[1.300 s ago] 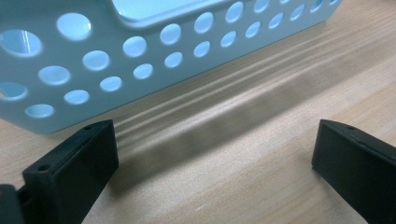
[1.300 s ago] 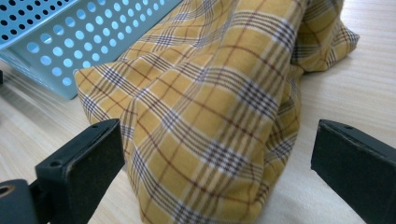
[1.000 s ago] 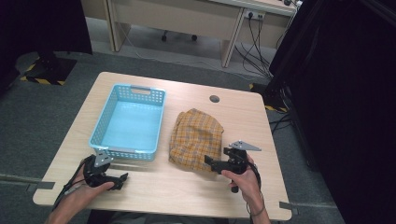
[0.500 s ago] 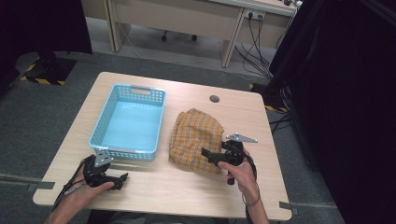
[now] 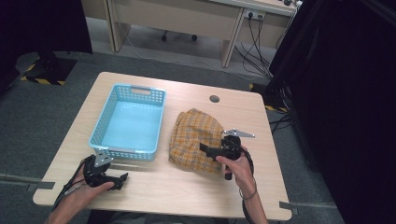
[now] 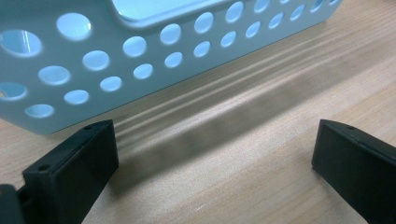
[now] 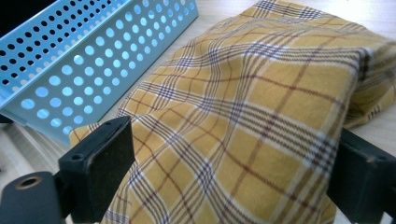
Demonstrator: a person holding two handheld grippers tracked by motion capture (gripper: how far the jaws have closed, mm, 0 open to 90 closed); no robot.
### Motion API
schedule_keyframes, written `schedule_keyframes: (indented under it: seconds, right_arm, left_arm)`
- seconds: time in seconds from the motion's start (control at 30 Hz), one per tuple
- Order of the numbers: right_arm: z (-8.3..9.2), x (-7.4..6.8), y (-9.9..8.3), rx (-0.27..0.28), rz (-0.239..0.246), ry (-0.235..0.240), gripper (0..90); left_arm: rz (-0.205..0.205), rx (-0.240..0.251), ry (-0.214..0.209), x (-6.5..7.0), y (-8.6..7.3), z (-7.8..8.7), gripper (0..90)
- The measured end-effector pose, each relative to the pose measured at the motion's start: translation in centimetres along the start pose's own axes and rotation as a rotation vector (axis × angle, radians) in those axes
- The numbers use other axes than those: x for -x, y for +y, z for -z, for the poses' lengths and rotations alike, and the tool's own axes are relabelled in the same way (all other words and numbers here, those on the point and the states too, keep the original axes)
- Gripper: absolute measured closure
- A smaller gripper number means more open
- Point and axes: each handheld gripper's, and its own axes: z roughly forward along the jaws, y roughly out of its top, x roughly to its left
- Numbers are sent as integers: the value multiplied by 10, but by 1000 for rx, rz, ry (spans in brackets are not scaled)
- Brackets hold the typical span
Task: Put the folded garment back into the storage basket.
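Right hand-held gripper [image 7: 224, 177] closes in on the plaid cloth [image 5: 196, 137]

Jaws, just narrowing, now straddle the cloth near the desk's [image 5: 187, 196] front edge, seemingly not yet pinching; left hand-held gripper [image 6: 210, 172] idles, jaws apart and empty.

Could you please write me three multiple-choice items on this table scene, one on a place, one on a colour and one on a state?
1. Where does the plaid cloth lie?
A. inside the basket
B. on the table, right of the basket
C. on the floor

2. What colour is the basket?
A. light blue
B. red
C. black

3. How does the left claw stand?
A. shut on the basket
B. shut on the cloth
C. open over bare table

Answers:
1 B, the high view shows the cloth on the wooden table beside the basket.
2 A, its perforated walls are light blue.
3 C, the left gripper view has only wood between its jaws.
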Motion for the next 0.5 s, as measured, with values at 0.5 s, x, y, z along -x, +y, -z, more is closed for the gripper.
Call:
schedule_keyframes:
  seconds: [0.5]
  right_arm:
    - [-18, 14, 8, -4, -26, 61, 325]
  left_arm:
    - [-1, 0, 0, 0, 0, 0, 0]
